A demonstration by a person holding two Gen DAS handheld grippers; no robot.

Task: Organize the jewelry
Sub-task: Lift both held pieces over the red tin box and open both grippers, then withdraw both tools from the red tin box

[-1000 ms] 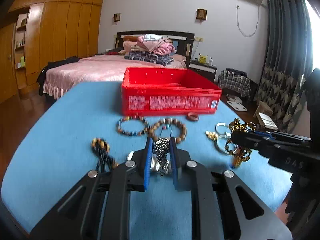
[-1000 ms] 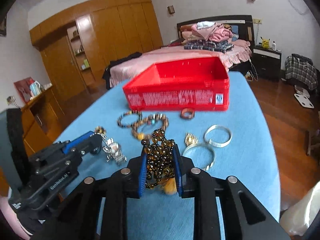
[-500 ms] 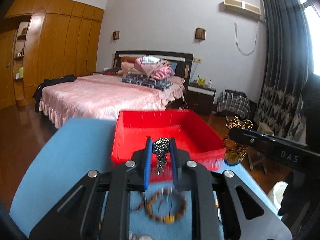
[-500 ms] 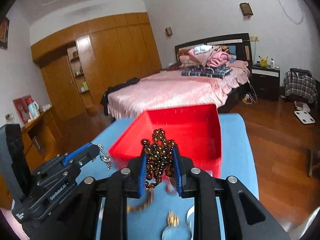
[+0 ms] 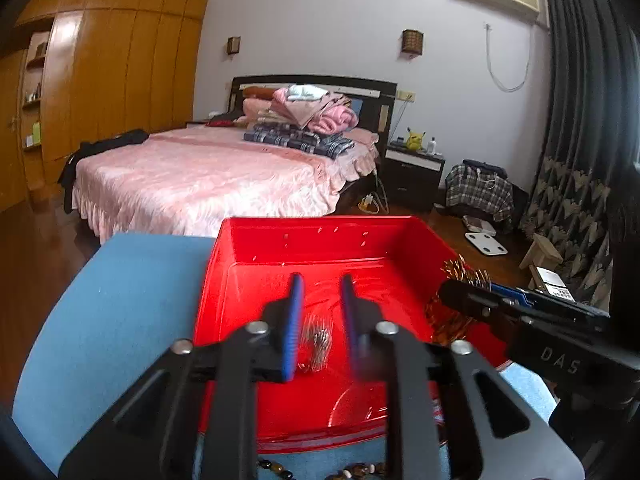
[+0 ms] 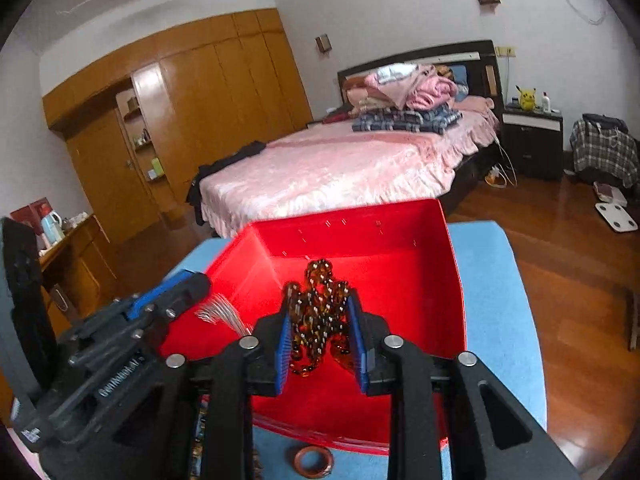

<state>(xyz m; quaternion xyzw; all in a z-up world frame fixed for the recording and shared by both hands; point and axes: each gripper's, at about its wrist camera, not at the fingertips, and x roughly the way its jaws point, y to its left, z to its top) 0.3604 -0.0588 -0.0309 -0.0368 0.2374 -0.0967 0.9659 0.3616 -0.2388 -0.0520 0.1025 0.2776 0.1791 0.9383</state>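
Note:
A red box (image 5: 312,236) stands open on the blue table (image 5: 120,300). My left gripper (image 5: 320,286) hangs over the box with its jaws apart; a silver chain (image 5: 316,340) blurs in mid-air below them, inside the box. My right gripper (image 6: 322,312) is over the same box (image 6: 400,248), and its jaws have begun to part around a bunch of amber beads (image 6: 318,312) that still sits between them. In the left wrist view the right gripper (image 5: 464,300) and its amber beads (image 5: 452,320) show at the box's right side. The left gripper (image 6: 188,284) shows in the right wrist view.
A brown ring (image 6: 314,462) lies on the table just in front of the box. Beaded bracelets (image 5: 352,470) lie at the near edge. A pink bed (image 5: 208,184) and wooden floor (image 6: 568,272) lie beyond the table.
Both grippers moved forward over the box interior. The left jaws opened and the silver chain dropped out. The right jaws widened a little around the amber beads.

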